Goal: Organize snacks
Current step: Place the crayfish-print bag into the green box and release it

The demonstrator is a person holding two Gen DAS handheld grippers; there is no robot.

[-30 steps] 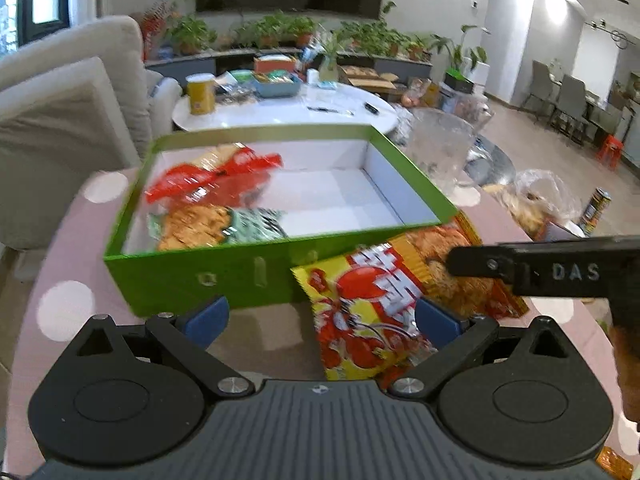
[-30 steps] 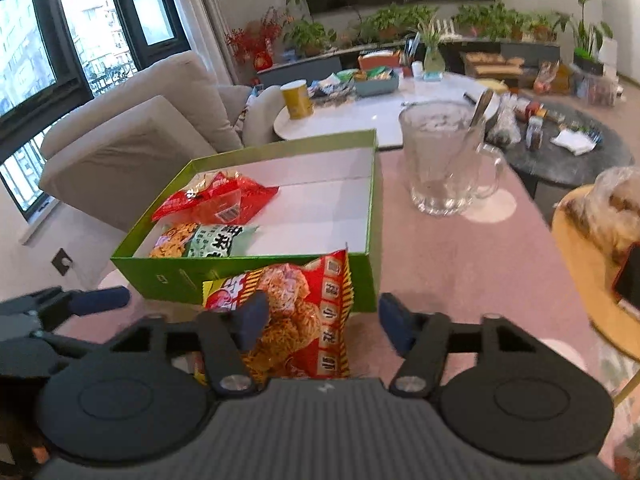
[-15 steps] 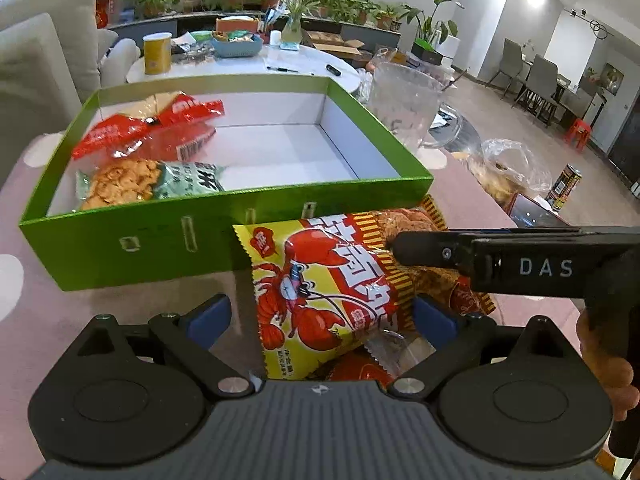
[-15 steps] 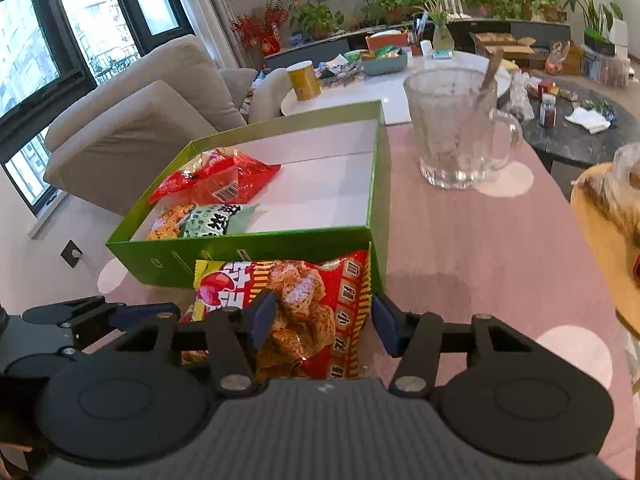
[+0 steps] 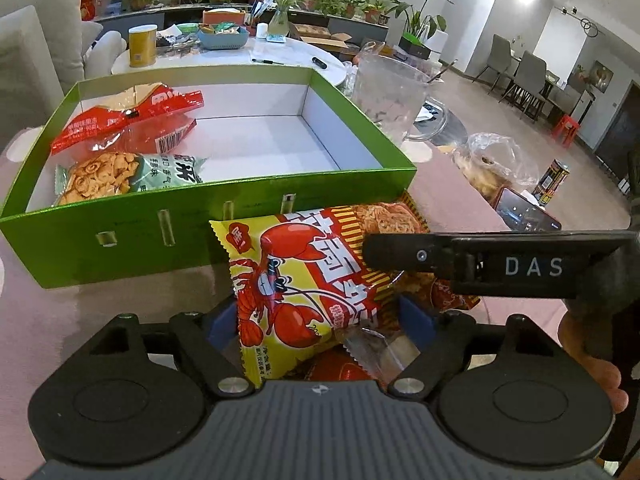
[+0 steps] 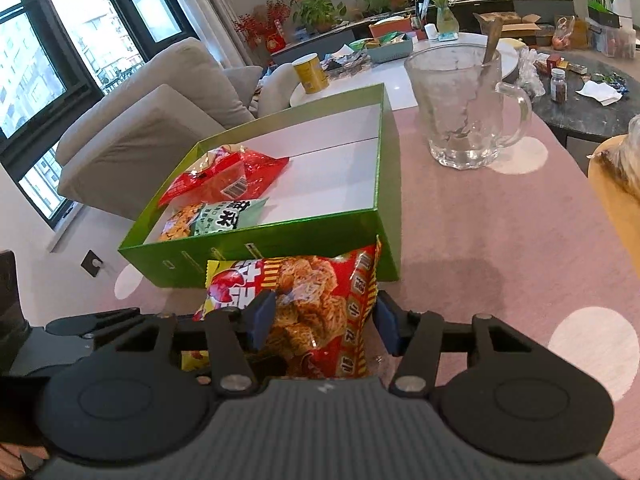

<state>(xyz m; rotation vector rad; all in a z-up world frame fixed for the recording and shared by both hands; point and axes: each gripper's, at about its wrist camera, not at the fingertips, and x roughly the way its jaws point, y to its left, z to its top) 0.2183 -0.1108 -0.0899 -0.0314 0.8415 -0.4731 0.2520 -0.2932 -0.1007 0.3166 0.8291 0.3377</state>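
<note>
The lobster bag (image 5: 304, 280) lay on the pink table (image 6: 480, 232), touching the green box (image 5: 200, 236) at its 6 o'clock side. The left gripper (image 5: 320, 320) was closing its jaws around the bag, not yet squeezing it. The right gripper (image 6: 324, 320) had its pads against the bag's other end, likely so both could lift it into the box's empty half at 3 o'clock.

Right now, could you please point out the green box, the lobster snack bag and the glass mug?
green box (image 5: 120, 248): left wrist view, front wall.
lobster snack bag (image 5: 296, 280): left wrist view, printed front.
glass mug (image 6: 460, 112): right wrist view, body.
</note>
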